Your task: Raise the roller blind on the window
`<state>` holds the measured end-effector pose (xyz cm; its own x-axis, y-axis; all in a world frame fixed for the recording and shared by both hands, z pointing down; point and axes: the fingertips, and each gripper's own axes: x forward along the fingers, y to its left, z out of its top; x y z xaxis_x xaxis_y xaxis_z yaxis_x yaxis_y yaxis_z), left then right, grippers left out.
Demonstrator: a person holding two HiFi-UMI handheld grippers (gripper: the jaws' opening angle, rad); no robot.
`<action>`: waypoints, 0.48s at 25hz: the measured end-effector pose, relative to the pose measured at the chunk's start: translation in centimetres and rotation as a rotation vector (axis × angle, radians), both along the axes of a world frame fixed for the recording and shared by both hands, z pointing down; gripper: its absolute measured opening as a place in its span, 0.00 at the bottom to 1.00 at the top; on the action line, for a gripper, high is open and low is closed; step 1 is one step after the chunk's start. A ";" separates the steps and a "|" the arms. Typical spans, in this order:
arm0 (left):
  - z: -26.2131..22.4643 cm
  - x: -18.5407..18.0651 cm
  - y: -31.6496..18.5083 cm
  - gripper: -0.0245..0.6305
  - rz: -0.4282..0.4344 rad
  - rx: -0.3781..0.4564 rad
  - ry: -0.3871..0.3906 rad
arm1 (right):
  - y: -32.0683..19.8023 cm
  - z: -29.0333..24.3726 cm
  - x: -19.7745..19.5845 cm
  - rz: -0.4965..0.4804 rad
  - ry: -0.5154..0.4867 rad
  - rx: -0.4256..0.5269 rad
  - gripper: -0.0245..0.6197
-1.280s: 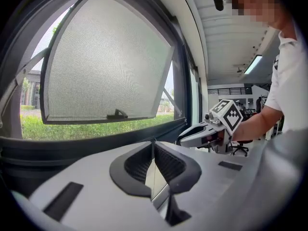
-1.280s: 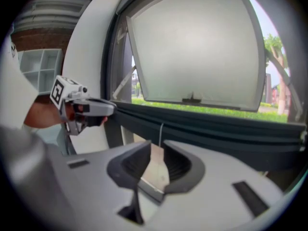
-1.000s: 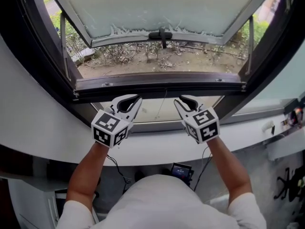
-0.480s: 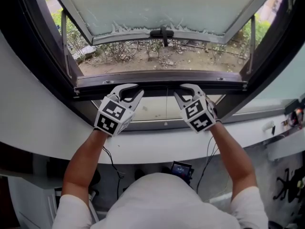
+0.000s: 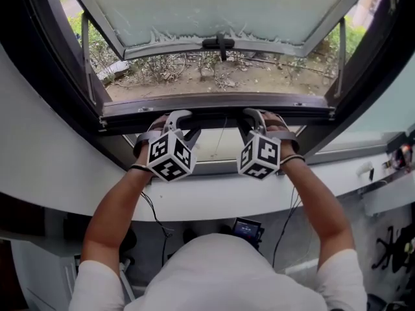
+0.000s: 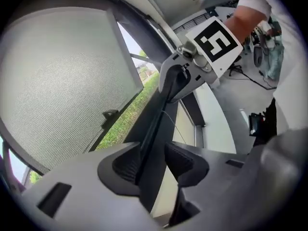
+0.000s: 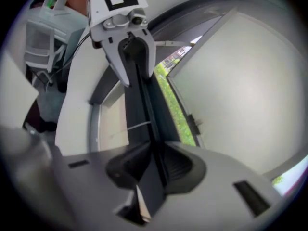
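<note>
Here, blind bar [image 5: 209, 116] level, left-to-right

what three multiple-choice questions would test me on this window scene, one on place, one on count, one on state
1. Where is the dark horizontal bar? A) between the left gripper's jaws B) above them C) behind the person
2. How many grippers reach it? A) none B) one C) two
3. The frosted glass window sash is A) shut B) swung open outward C) removed
Key: A, its jaws have just been opening and straddle it; C, the right gripper straddles it too; B, ground shows beneath it.
</note>
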<state>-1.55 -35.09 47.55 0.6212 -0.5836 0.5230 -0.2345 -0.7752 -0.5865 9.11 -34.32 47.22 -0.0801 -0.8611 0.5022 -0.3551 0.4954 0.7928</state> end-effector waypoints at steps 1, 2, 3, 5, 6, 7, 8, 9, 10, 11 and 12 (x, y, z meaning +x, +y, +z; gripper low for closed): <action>0.2 0.1 0.0 0.28 0.004 0.015 -0.028 | -0.1 0.1 0.0 -0.001 0.023 0.004 0.16; 0.3 0.2 0.0 0.28 0.007 0.028 -0.054 | -0.1 0.1 0.0 0.000 0.038 0.006 0.16; 0.5 0.4 -0.1 0.28 0.010 0.037 -0.077 | -0.1 0.2 0.0 0.004 0.047 0.006 0.16; 0.7 0.7 -0.2 0.28 0.016 0.053 -0.114 | -0.2 0.3 0.0 0.009 0.069 0.004 0.16; 0.8 0.8 -0.2 0.28 0.017 0.059 -0.130 | -0.3 0.4 -0.1 0.009 0.086 0.002 0.16; 0.9 0.8 -0.2 0.28 0.015 0.063 -0.142 | -0.2 0.6 -0.2 0.007 0.106 -0.001 0.16; 1.1 0.9 -0.1 0.28 0.013 0.063 -0.152 | -0.1 0.9 -0.3 0.004 0.127 -0.005 0.16; 1.3 0.9 0.1 0.28 0.010 0.061 -0.156 | 0.0 1.1 -0.3 0.003 0.148 -0.008 0.15; 1.3 1.1 0.1 0.28 0.009 0.059 -0.153 | 0.1 1.2 -0.2 0.006 0.165 -0.011 0.15; 1.3 1.2 0.2 0.28 0.008 0.055 -0.143 | 0.1 1.3 -0.1 0.014 0.180 -0.013 0.15; 1.2 1.3 0.2 0.28 0.007 0.050 -0.129 | 0.0 1.3 0.0 0.025 0.195 -0.014 0.15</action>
<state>-0.22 -34.93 48.73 0.5546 -0.6067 0.5695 -0.1494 -0.7459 -0.6491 9.11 -34.30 48.49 0.0411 -0.8542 0.5183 -0.2074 0.5001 0.8407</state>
